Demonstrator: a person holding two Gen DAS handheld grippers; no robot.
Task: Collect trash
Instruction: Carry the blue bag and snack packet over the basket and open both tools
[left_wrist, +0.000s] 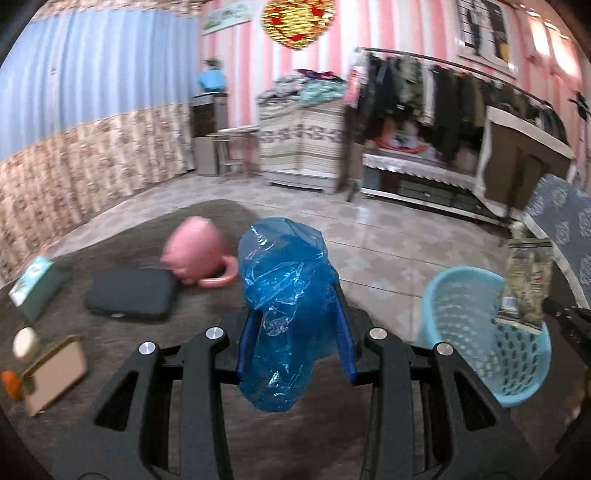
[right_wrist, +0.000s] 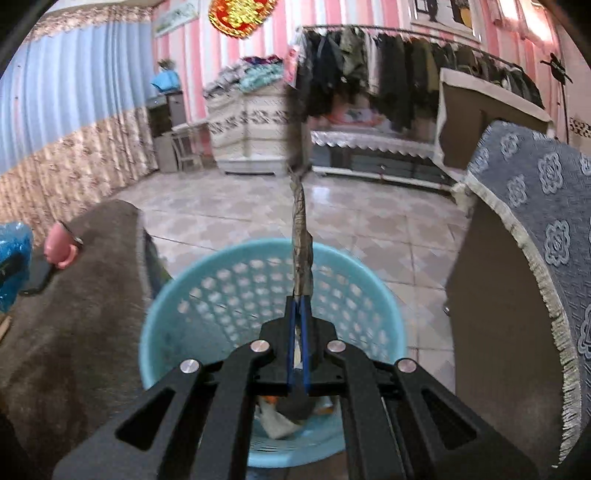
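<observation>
**Gripping trash in both grippers beside the basket**

Starting at the far left of the left wrist view, a teal box (left_wrist: 35, 286), a pale round lid (left_wrist: 25, 341), a tan box (left_wrist: 53, 373) and an orange object (left_wrist: 11, 384) lay on the dark table (left_wrist: 155, 236); all were smeared, and the orange one was cut off by the frame edge. Next came a flat black case (left_wrist: 131, 293), with a pink mug (left_wrist: 197, 251) tipped over just behind it, its outline blurred. At centre, the left gripper (left_wrist: 295, 317) was narrowed onto a crumpled blue plastic bag (left_wrist: 286, 295), which bulged above the blue pads and hung below them, hiding most of both fingers. To the right, the light blue basket (left_wrist: 480, 332) stood on the tiled floor, its far rim partly covered by a printed snack wrapper (left_wrist: 526, 288).

In the right wrist view, the bag showed only as a sliver at the left edge. The right gripper (right_wrist: 300, 306) was clamped on the wrapper, seen edge-on as a thin upright strip above the basket (right_wrist: 184, 295). Scraps lay at the basket's bottom, mostly hidden behind the gripper body and too unclear to identify. A chair with a grey patterned cover (right_wrist: 535, 221) was cropped at the right.
</observation>
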